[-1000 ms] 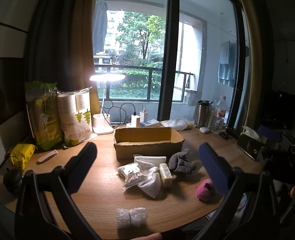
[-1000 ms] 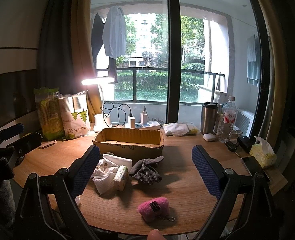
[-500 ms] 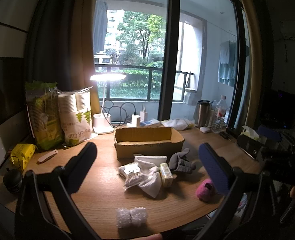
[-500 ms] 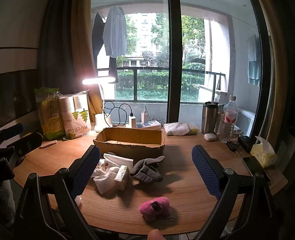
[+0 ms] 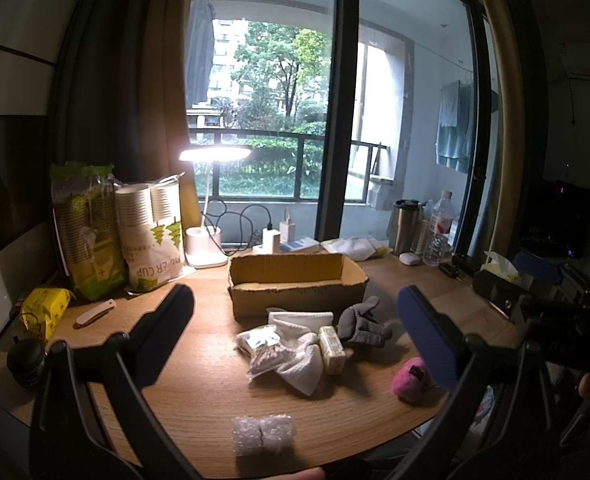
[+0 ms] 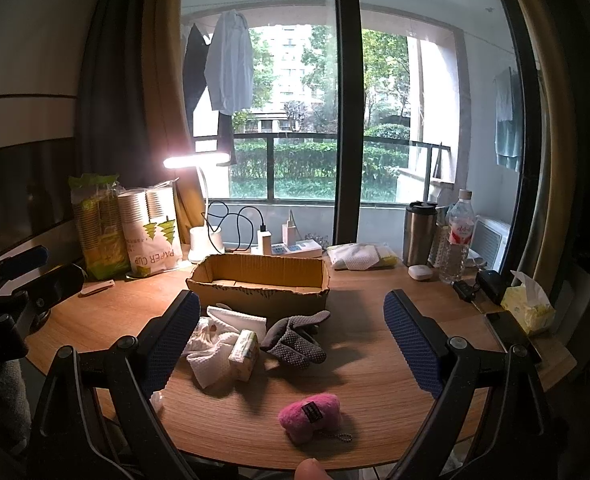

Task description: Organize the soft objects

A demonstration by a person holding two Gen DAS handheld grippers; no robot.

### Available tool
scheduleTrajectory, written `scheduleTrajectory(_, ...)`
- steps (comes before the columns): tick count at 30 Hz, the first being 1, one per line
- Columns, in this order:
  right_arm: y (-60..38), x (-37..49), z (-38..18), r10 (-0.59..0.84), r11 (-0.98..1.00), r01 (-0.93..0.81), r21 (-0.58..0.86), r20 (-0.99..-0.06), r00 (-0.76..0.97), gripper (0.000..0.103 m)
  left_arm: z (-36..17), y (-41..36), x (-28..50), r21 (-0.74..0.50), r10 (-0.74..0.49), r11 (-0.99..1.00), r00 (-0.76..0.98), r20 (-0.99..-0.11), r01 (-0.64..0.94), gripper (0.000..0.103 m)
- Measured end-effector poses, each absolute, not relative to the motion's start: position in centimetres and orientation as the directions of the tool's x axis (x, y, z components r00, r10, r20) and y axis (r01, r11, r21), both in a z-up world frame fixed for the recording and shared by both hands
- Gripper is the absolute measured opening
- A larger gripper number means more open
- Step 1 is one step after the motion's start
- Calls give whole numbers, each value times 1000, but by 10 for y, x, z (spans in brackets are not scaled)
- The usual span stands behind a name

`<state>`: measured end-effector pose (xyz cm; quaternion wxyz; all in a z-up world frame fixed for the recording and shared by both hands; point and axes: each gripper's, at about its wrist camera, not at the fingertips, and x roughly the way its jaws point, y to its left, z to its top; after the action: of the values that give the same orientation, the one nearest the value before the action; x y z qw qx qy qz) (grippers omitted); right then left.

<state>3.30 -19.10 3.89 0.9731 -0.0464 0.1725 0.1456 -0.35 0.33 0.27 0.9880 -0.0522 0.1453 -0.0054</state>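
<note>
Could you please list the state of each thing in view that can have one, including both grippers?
Left gripper: open, holding nothing.
Right gripper: open, holding nothing.
Cardboard box: open-topped, upright; its floor mostly hidden.
Desk lamp: switched on.
Grey gloves: lying loose in front of the box.
Pink plush toy: lying at the near table edge.
White cloth: crumpled.
Water bottle: upright, capped.
Steel tumbler: upright, lid on.

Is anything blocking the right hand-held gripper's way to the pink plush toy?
Nothing visible does. The pink plush toy lies alone on bare table below the open right hand-held gripper; the grey gloves lie farther back, toward the cardboard box.
</note>
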Motion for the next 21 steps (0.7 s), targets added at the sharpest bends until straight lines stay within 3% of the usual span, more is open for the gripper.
scheduleTrajectory(14, -194, 37, 34, 270, 953, -302, -33, -367, 890, 95, 1, 3, -4, -104, -25, 995, 955, -296, -6, 102)
scheduleTrajectory(21, -195, 43, 24, 265, 954, -299, -26, -397, 879, 95, -14, 4, 3, -103, -18, 995, 937, -348, -19, 102)
